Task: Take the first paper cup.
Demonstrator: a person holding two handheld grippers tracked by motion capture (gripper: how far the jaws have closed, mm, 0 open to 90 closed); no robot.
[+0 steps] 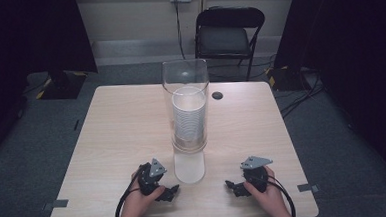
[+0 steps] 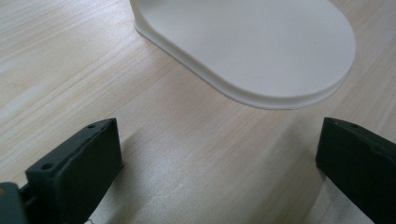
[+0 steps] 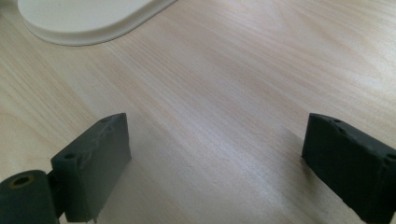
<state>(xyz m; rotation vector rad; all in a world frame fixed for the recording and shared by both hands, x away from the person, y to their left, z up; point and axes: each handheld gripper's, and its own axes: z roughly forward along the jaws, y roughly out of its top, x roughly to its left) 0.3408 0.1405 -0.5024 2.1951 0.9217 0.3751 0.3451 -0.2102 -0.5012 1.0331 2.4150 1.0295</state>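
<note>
Both grippers are resting on the tabletop (image 1: 112, 128) with jaws apart and empty, the left gripper (image 1: 171, 192) and right gripper (image 1: 233, 187) flanking the white base (image 1: 189, 167) of the cup dispenser (image 1: 187, 106). Approaching it level and slowly looks wisest, since the tall tube could tip.

No readable text, label, brand, number or sign appears anywhere: none on the wooden table (image 1: 117, 137), the clear cup dispenser (image 1: 186, 109), the white base (image 2: 261, 42) or the folding chair (image 1: 227, 34).
</note>
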